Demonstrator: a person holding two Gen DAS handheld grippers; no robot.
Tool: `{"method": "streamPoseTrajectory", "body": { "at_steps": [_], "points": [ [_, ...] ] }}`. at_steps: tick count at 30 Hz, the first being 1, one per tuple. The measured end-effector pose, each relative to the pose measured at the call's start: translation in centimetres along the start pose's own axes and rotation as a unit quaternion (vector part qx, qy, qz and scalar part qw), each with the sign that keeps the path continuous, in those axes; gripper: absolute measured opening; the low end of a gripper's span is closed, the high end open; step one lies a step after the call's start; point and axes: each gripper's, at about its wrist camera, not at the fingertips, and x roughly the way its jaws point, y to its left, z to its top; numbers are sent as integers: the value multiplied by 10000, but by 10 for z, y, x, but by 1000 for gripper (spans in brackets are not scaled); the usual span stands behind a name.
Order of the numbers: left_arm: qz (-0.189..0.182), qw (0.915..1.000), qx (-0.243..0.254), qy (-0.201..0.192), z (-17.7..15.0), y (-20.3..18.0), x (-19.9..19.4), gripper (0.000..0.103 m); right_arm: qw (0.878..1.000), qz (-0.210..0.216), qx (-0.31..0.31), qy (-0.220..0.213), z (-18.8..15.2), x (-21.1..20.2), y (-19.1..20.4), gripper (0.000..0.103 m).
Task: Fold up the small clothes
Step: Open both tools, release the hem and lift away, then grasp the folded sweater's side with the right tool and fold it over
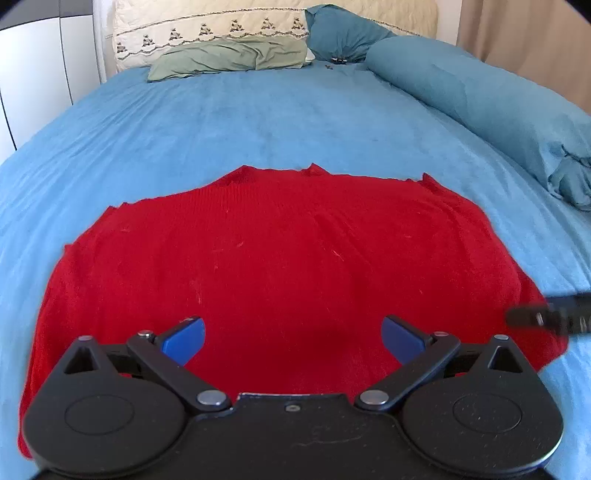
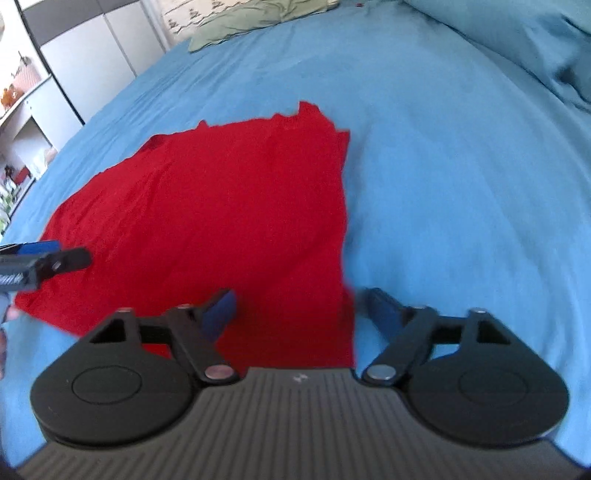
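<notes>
A red knit garment [image 1: 280, 258] lies flat on the blue bed cover [image 1: 258, 122]. My left gripper [image 1: 293, 338] is open and empty, just above the garment's near edge at its middle. My right gripper [image 2: 299, 314] is open and empty over the garment's [image 2: 221, 206] near right edge, its right finger [image 2: 382, 310] over the bare bed cover [image 2: 461, 184]. The right gripper shows as a dark blur at the right edge of the left wrist view [image 1: 550, 317]. The left gripper shows at the left edge of the right wrist view [image 2: 44, 258].
A green pillow [image 1: 229, 57], a cream patterned pillow [image 1: 207, 26] and teal pillows [image 1: 343, 31] lie at the head of the bed. A long teal bolster [image 1: 487, 99] runs along the right side. White cupboards [image 2: 85, 62] stand to the left.
</notes>
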Motion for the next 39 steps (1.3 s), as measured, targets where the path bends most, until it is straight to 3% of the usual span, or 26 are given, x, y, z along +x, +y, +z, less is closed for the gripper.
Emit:
{"method": "streamPoseTrajectory", "body": {
  "at_steps": [7, 12, 14, 16, 21, 26, 30, 35, 39],
  "points": [
    [80, 10000, 26, 31, 12, 5, 21, 103, 9988, 406, 283, 16, 38, 37, -15, 80],
    [230, 9997, -11, 100, 12, 14, 35, 103, 9980, 573, 272, 19, 40, 39, -11, 59],
    [327, 9994, 6, 142, 10, 17, 41, 103, 9982, 565, 218, 2, 42, 37, -5, 42],
    [284, 9994, -53, 179, 8, 21, 48, 103, 9989, 449, 109, -16, 46, 34, 3, 33],
    [244, 9993, -167, 224, 13, 26, 50, 103, 9995, 283, -119, -116, 68, 7, 39, 28],
    [243, 9988, -430, 31, 11, 54, 16, 102, 9960, 611, -635, -178, 104, -19, 118, 28],
    [474, 9978, -472, -14, -4, 89, -15, 102, 9867, 966, -1309, -52, 118, -9, 213, 27],
    [698, 9947, -744, -93, -45, 129, -39, 102, 9752, 1167, -1822, 463, 101, 60, 322, 27],
    [788, 9921, -966, 166, -63, 153, -36, 101, 9690, 924, -2175, 726, 71, 113, 363, 27]
  ]
}}
